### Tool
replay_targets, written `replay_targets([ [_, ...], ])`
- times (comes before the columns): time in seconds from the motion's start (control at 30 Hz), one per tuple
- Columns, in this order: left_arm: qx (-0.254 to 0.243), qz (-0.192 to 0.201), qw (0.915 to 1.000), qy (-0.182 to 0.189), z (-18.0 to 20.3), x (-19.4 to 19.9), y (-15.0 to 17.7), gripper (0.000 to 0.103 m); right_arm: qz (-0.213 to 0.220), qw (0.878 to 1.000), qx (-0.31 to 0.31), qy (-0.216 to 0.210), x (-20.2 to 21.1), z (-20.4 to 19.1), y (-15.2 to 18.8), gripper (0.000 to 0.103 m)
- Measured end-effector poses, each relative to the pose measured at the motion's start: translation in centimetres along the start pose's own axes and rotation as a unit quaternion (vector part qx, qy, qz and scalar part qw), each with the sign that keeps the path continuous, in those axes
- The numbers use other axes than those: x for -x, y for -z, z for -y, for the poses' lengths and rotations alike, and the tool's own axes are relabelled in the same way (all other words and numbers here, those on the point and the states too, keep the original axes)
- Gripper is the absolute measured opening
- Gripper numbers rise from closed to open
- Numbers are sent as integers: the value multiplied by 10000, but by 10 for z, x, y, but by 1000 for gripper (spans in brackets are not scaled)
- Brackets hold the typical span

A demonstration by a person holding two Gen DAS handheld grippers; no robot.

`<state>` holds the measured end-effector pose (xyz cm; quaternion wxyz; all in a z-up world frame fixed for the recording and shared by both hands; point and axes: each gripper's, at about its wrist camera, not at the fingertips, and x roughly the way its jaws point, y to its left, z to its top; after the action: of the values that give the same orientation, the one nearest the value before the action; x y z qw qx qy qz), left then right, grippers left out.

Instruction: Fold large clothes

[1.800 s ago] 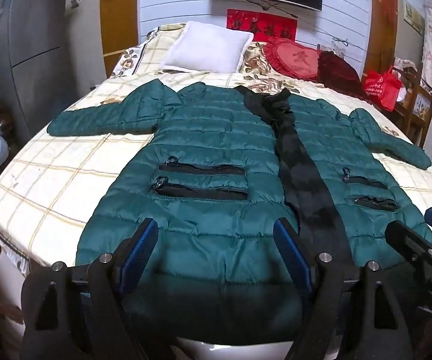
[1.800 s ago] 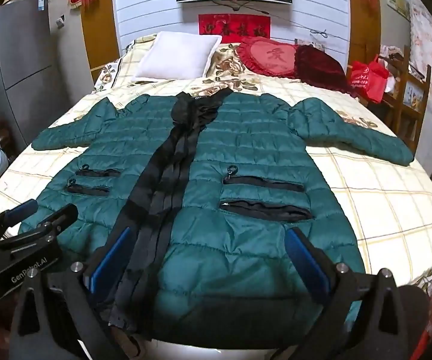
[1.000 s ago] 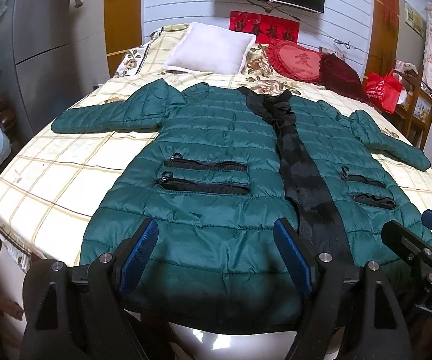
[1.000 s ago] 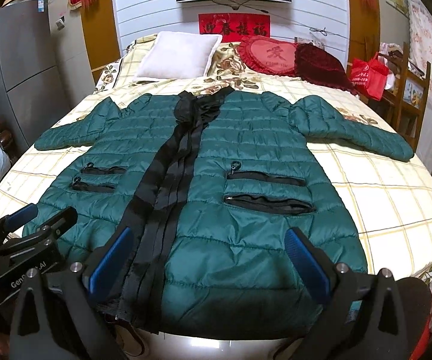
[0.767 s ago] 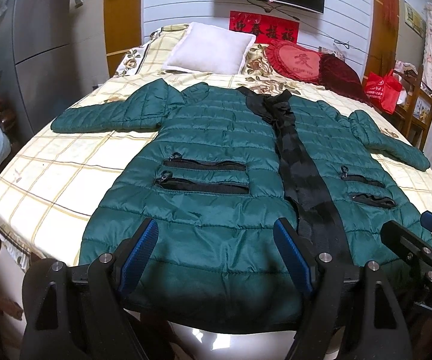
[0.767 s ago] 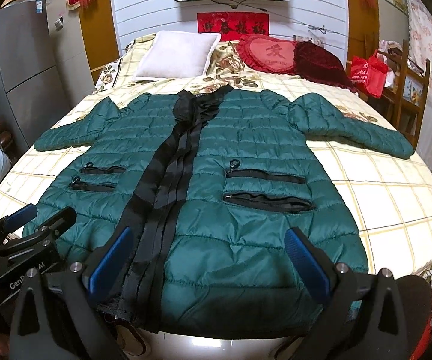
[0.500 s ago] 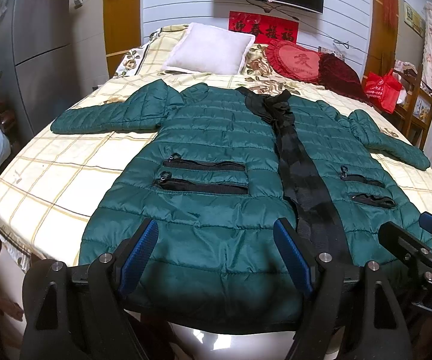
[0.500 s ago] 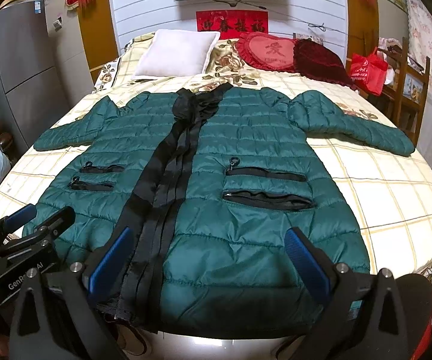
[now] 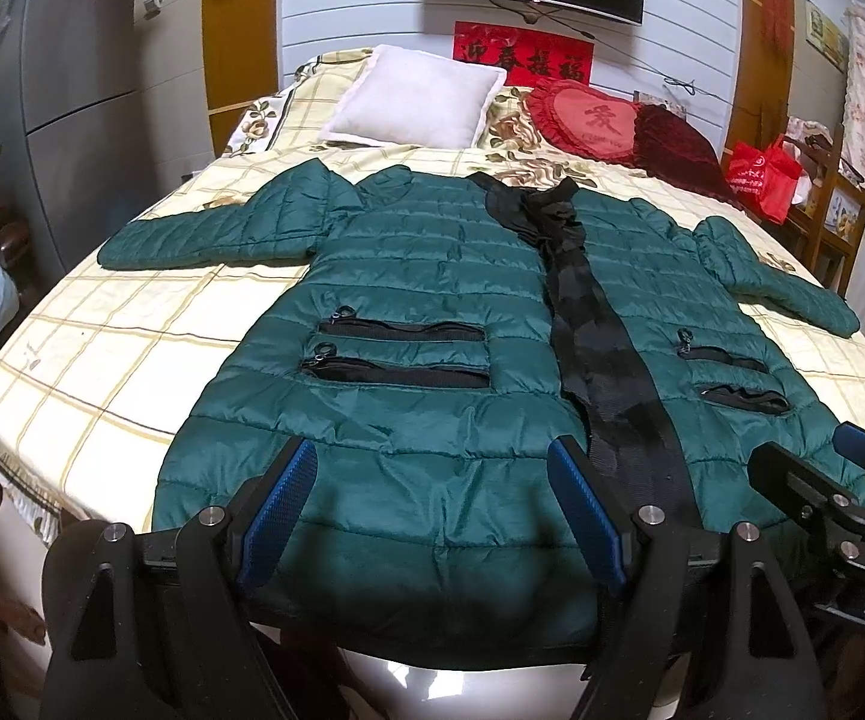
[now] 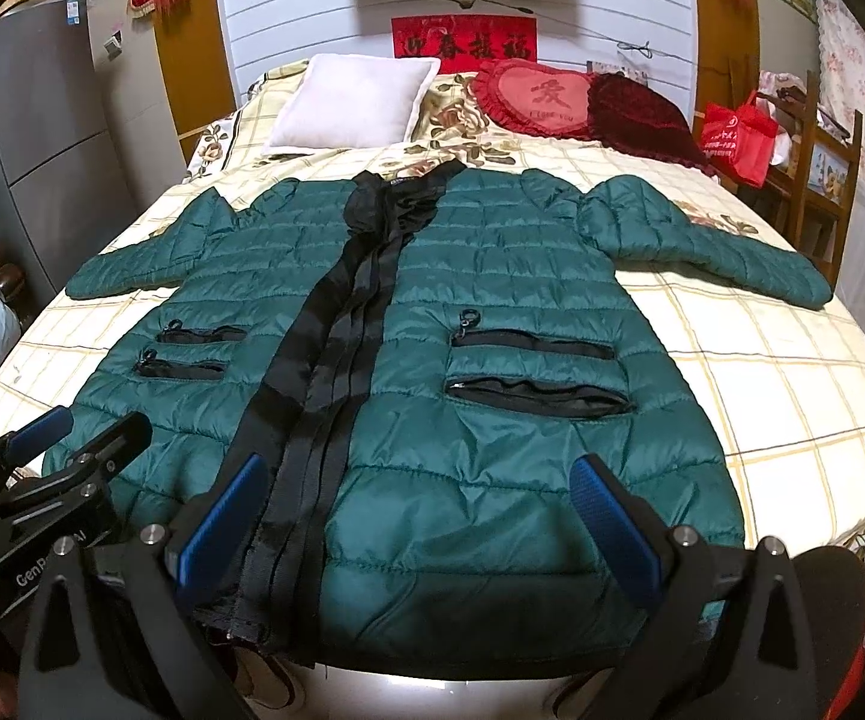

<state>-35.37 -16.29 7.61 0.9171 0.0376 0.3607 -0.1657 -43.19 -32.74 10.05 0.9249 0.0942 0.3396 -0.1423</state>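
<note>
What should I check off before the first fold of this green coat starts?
1. Coat spread flat, front up: ok.
2. Both sleeves out to the sides, left sleeve, right sleeve: ok.
3. Left tongs open, holding nothing: ok.
4. Right tongs open, holding nothing: ok.
5. Hem fully on the bed: not ok, it hangs over the near edge.
6. Pocket zips closed: cannot tell.

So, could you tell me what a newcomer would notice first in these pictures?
A large green puffer coat lies spread flat, front up, across the checked bed, sleeves out to both sides, a black placket running down its middle. Near its hem hang the open left claw and the open right claw.
</note>
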Motion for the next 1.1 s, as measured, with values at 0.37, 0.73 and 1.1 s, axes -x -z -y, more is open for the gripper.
replay_targets([
  [0.37,-22,-16,10000,-8,3,0,1,79,-51,10000,-27,38,-6,2,0,102],
  [0.73,-74,5,10000,-27,6,0,1,79,62,9999,-112,-38,-8,4,-3,102],
  [1.1,-41,34,10000,-71,-5,-6,-7,79,-40,9993,-321,-163,-13,3,-16,102],
])
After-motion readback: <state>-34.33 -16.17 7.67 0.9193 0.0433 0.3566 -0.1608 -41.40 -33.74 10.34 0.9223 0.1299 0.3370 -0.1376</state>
